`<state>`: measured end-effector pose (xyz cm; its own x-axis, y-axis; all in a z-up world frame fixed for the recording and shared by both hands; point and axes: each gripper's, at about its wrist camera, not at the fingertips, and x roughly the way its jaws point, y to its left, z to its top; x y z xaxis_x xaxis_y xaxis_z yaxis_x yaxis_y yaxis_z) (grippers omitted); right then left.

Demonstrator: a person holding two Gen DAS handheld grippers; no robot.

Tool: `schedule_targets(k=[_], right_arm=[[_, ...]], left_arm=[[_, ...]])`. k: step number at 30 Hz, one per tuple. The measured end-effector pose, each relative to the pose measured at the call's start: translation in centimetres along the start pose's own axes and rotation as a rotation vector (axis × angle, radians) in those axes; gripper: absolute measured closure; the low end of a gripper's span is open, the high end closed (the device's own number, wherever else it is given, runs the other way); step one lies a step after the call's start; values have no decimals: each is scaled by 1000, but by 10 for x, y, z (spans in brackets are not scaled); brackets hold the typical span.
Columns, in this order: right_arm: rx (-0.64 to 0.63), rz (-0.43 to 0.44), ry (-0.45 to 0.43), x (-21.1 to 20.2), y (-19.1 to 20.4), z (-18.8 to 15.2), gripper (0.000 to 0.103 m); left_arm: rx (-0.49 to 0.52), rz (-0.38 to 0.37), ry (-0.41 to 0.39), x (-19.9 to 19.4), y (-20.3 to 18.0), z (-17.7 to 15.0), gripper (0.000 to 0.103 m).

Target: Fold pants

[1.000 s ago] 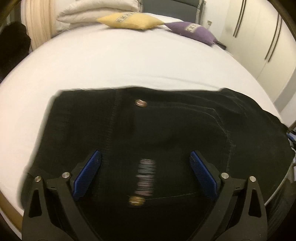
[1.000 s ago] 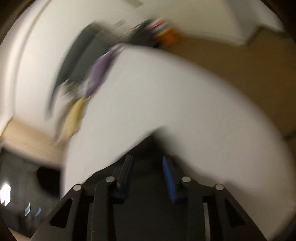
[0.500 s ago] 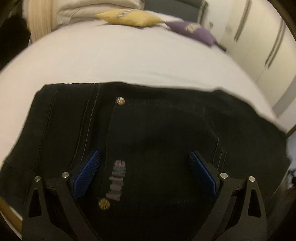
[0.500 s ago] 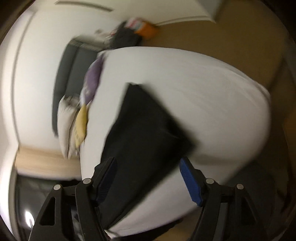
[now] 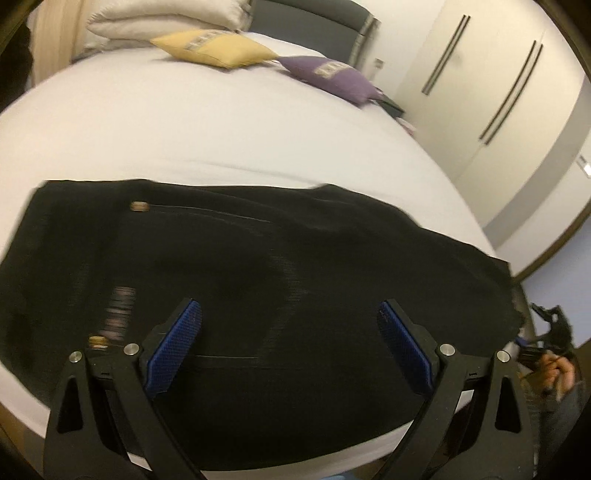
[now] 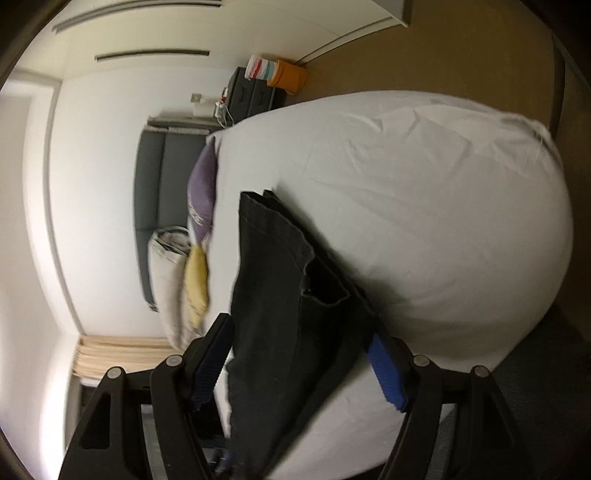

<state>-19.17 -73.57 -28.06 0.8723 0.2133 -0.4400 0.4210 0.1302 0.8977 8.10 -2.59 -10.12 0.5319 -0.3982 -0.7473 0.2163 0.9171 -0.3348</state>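
Black pants (image 5: 266,280) lie flat on the white bed (image 5: 207,122) near its front edge, with brass rivets and a small label at the left end. My left gripper (image 5: 290,328) hovers over the pants, open and empty. In the right wrist view the pants (image 6: 280,295) show as a dark folded slab with leg hems at the far end. My right gripper (image 6: 301,354) is open, held sideways above the pants' near end, with nothing between its blue pads.
A yellow cushion (image 5: 210,50), a purple cushion (image 5: 332,75) and white pillows (image 5: 166,22) lie at the head of the bed. Wardrobe doors (image 5: 491,85) stand to the right. A dark nightstand (image 6: 255,94) with colourful items is beside the bed.
My right gripper opened from nearly shut and swung back from the pants, now viewing them from farther off. My left gripper stayed open and shifted right over the pants.
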Motion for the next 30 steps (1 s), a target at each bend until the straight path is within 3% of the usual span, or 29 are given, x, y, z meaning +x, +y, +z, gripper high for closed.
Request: schedule_targets(k=[4, 12, 16, 19, 22, 26, 30], right_arm=[[113, 149, -35, 1, -20, -2, 42], [42, 182, -22, 25, -5, -14, 49], [26, 143, -20, 27, -6, -9, 80], [45, 143, -20, 29, -13, -8, 91], [40, 139, -37, 27, -13, -9, 93], [27, 119, -68, 27, -8, -12, 93], [2, 76, -88, 28, -2, -14, 94]], left_arm=[[35, -62, 16, 20, -50, 1, 6], [105, -246, 86, 65, -151, -2, 6], [110, -194, 181, 107, -176, -15, 6], [149, -158, 158, 113, -185, -21, 6], [180, -144, 163, 110, -193, -23, 6], [130, -151, 171, 119, -190, -13, 6], [115, -208, 181, 119, -198, -4, 6]])
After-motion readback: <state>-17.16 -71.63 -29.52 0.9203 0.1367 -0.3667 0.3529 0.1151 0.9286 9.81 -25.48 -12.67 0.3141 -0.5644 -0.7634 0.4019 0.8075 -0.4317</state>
